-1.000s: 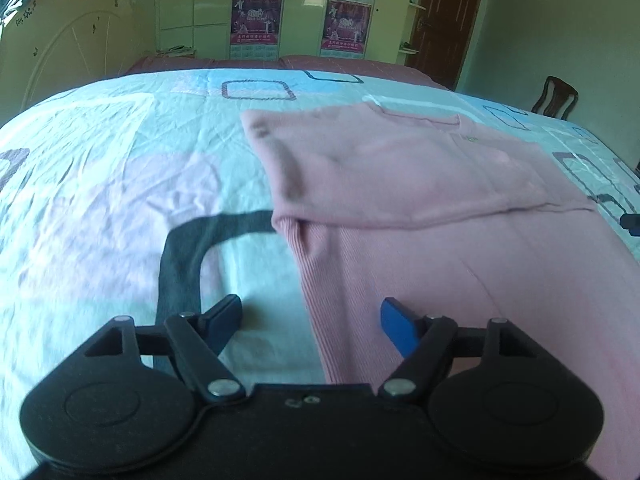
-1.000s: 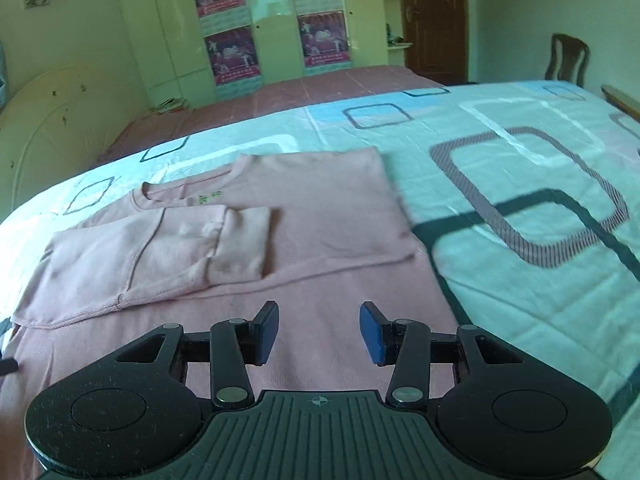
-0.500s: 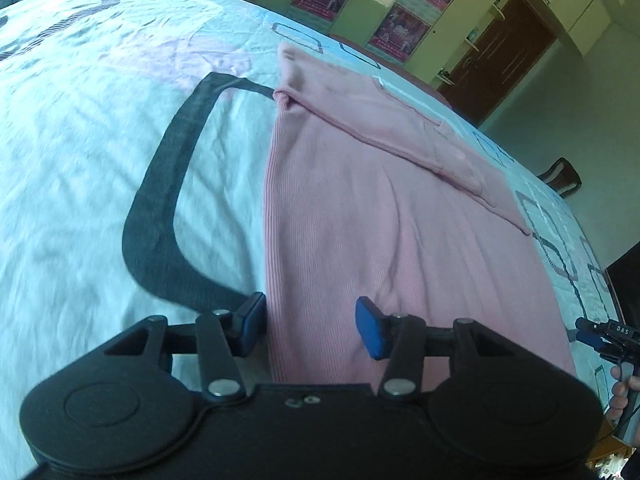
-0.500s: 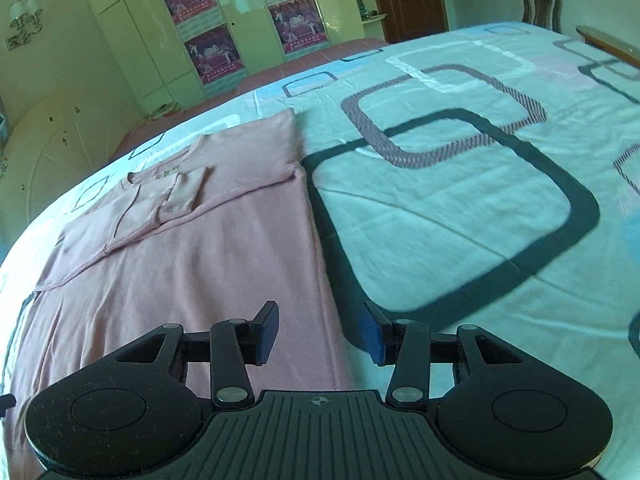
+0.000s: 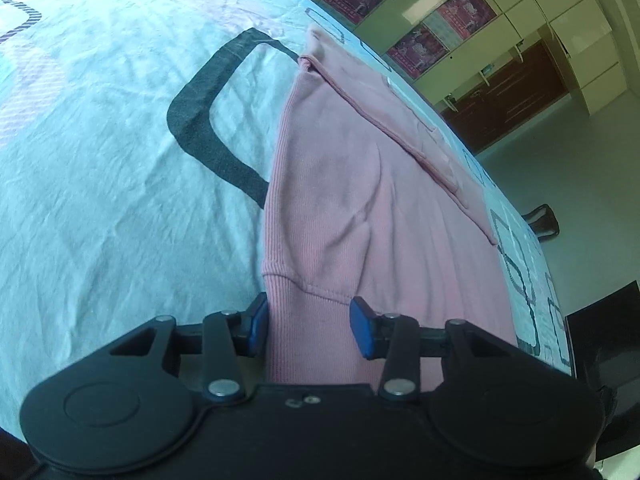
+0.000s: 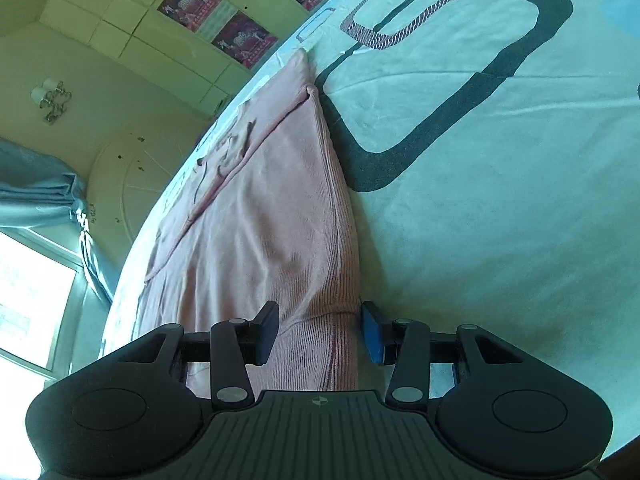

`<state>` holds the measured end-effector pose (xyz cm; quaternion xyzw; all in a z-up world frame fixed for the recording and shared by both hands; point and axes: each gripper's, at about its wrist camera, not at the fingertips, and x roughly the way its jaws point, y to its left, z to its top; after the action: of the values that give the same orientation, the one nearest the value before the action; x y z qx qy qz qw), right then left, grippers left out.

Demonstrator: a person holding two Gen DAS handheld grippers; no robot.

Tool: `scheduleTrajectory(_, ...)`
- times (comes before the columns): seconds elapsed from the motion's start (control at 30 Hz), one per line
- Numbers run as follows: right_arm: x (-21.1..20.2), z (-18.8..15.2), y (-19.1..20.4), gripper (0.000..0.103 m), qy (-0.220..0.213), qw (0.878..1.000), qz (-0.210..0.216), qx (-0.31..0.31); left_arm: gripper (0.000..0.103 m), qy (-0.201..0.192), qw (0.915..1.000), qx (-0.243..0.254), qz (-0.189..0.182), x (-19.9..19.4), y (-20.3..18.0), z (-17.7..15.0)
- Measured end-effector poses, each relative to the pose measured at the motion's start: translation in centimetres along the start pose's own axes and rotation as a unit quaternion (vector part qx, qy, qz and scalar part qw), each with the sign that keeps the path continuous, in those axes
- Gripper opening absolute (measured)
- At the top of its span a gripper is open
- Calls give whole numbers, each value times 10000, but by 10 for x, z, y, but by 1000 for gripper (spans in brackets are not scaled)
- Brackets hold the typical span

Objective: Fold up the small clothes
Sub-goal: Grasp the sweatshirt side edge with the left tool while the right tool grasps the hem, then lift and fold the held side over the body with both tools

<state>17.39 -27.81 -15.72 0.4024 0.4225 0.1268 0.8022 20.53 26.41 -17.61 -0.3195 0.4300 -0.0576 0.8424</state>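
Note:
A pink long-sleeved sweater (image 5: 360, 184) lies flat on the bed, sleeves folded across its chest; it also shows in the right wrist view (image 6: 264, 216). My left gripper (image 5: 306, 330) is open, its blue pads either side of the ribbed hem at the sweater's left bottom corner. My right gripper (image 6: 320, 334) is open, its pads either side of the ribbed hem at the right bottom corner. The hem cloth sits between both pairs of jaws, which stand apart.
The bed sheet (image 5: 100, 184) is pale blue with dark rounded-square prints (image 6: 440, 112). Cupboards with posters (image 5: 420, 40) and a brown door (image 5: 512, 92) stand beyond the bed. A chair (image 5: 542, 220) is at the far side. A window and curtain (image 6: 36, 216) are on the left.
Both grippers have moved back down the sweater to its bottom hem and tilted outward; each now straddles a hem corner. The jaws stay open.

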Motion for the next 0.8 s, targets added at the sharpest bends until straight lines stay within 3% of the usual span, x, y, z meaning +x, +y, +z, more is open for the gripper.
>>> scheduleTrajectory(0.13,7,1,5,44,114,9997,86,-201,37,17,9999,-15,-144,10,-1,1)
scheduleTrajectory(0.17,7,1,6,34,106,9995,44,-297,32,-7,9999,-5,-142,10,-1,0)
scheduleTrajectory(0.2,10,0,7,16,165,9991,-23,-390,17,-26,10000,11,-88,11,0,-2)
scheduleTrajectory(0.23,14,0,8,16,201,9986,-106,-471,7,-39,10000,-19,-23,11,3,-4)
scheduleTrajectory(0.33,11,3,15,14,125,9972,-48,-738,3,-287,9993,-160,-166,4,5,-5)
scheduleTrajectory(0.4,-2,9,27,14,-54,9953,139,-958,3,-643,9966,-64,-517,-13,-1,-5)
scheduleTrajectory(0.47,-18,15,37,14,-264,9920,409,-1167,3,-868,9946,17,-577,-29,-8,-5)
scheduleTrajectory(0.57,-23,17,34,14,-358,9905,488,-1235,3,-782,9959,110,-445,-26,-6,-7)
scheduleTrajectory(0.67,6,7,18,14,60,9931,-98,-1165,3,-432,9990,-90,-101,2,7,-17)
scheduleTrajectory(0.7,13,3,14,14,146,9936,-231,-1093,3,-486,9985,-224,-116,5,10,-20)
scheduleTrajectory(0.8,6,0,10,14,-126,9971,9,-752,3,-709,9960,-502,-218,-2,12,-23)
